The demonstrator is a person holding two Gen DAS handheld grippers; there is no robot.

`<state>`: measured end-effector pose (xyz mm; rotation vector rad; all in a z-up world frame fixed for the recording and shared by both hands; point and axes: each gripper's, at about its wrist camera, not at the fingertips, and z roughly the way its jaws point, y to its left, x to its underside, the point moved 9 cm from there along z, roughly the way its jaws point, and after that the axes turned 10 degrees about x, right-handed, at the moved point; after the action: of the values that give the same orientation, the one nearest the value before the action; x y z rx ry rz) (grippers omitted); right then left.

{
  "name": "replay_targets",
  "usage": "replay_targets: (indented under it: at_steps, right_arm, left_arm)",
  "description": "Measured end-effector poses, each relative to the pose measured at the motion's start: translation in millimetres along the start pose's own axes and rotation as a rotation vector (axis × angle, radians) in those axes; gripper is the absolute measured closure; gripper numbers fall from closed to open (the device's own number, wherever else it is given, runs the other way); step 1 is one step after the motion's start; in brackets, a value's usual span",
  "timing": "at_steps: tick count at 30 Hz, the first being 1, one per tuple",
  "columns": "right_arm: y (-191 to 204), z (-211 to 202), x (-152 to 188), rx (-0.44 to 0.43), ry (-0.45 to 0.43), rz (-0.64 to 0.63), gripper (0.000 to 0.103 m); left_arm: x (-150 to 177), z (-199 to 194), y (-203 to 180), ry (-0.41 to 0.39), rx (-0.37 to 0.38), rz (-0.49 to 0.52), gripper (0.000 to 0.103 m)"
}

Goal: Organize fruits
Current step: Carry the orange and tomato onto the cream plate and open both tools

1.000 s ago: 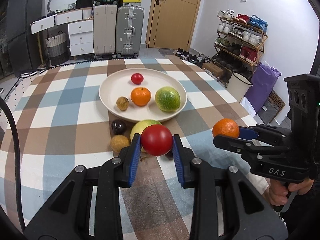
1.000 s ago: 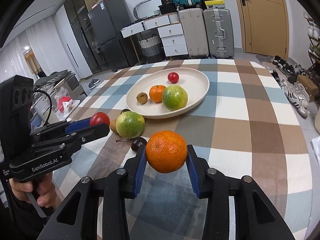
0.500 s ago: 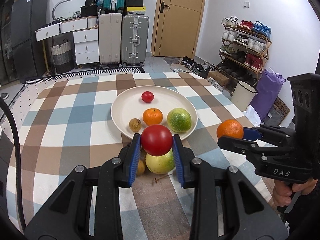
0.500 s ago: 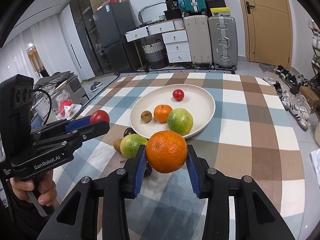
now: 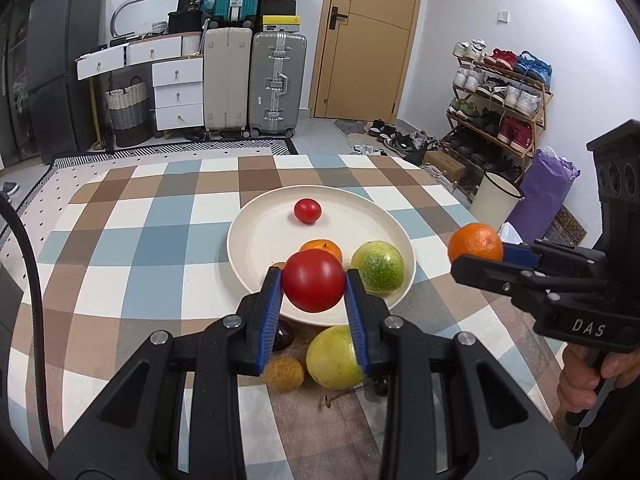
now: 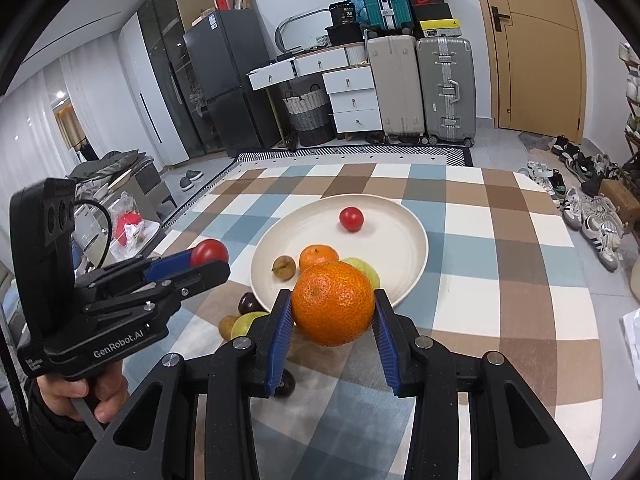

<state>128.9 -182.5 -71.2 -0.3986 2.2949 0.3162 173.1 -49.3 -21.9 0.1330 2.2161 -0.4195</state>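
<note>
Left wrist view: my left gripper (image 5: pixel 314 292) has its jaws squeezing a red tomato (image 5: pixel 313 280). My right gripper (image 6: pixel 333 320) squeezes an orange (image 6: pixel 333 308) above the plate (image 6: pixel 404 256).

Both wrist views share plate (image 5: pixel 244 236)

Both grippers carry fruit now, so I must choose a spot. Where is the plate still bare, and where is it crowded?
The plate is bare along its far rim and on its left, around the small tomato. Its near side is crowded: tangerine, green fruit, brown fruit. More fruit lies on the tablecloth before the near rim.
</note>
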Motion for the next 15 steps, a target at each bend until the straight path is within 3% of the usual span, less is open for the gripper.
replay_targets:
  at_steps: [15]
  right_arm:
    - [-29.4, 38.2, -15.9, 0.024, 0.000, 0.046, 0.064]
  left_arm:
    - [-2.1, 47.6, 10.1, 0.022, -0.013, 0.003, 0.075]
